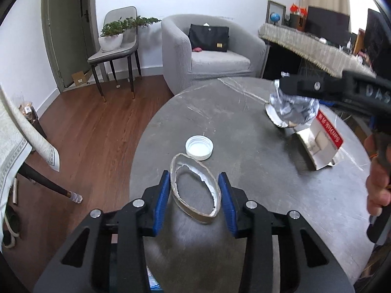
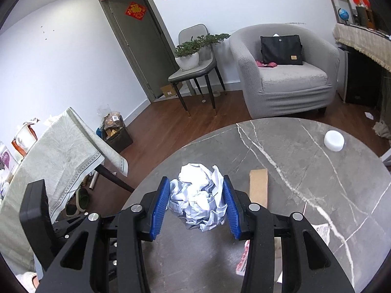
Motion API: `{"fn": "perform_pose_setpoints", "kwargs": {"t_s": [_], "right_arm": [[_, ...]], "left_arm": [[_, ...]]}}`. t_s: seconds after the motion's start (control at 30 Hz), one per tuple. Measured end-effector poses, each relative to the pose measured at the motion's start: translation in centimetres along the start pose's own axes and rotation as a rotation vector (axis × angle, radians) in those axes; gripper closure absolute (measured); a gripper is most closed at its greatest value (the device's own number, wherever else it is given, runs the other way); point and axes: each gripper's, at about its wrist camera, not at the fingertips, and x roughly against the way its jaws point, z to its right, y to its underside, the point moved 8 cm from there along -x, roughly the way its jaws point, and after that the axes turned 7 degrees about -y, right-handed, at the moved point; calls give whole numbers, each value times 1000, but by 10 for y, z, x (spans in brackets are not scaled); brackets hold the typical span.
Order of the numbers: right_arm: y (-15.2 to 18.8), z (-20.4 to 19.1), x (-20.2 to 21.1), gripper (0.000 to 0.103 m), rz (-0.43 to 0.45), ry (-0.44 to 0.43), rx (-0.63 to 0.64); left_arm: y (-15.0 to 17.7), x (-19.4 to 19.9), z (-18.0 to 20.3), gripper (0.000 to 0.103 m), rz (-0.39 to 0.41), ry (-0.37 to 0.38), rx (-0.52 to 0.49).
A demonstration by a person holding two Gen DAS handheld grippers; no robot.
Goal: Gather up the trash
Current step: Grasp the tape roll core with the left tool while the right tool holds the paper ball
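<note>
My left gripper (image 1: 194, 190) is shut on a squashed cardboard ring (image 1: 195, 188) with a torn white lining, held over the grey marble table (image 1: 244, 183). A white plastic lid (image 1: 199, 147) lies on the table just beyond the ring. My right gripper (image 2: 196, 195) is shut on a crumpled ball of white paper (image 2: 200, 195) and holds it above the table; it also shows in the left wrist view (image 1: 293, 105), at the far right. A torn red-and-white carton (image 1: 320, 144) lies open under it.
A brown cardboard strip (image 2: 257, 186) and a white lid (image 2: 334, 140) lie on the table (image 2: 305, 171). A grey armchair (image 1: 207, 53) with a black bag, a chair with a potted plant (image 1: 114, 36) and a cloth-covered table (image 2: 48, 171) stand around.
</note>
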Motion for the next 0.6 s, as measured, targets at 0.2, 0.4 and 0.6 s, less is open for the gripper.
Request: {"fn": "perform_pose_setpoints", "kwargs": {"t_s": [0.2, 0.4, 0.6], "right_arm": [[17, -25, 2, 59, 3, -25, 30], [40, -58, -7, 59, -30, -25, 72], [61, -93, -17, 59, -40, -60, 76]], "left_arm": [[18, 15, -22, 60, 8, -16, 30], [45, 30, -57, 60, -5, -36, 75], [76, 50, -89, 60, -5, -64, 99]]}}
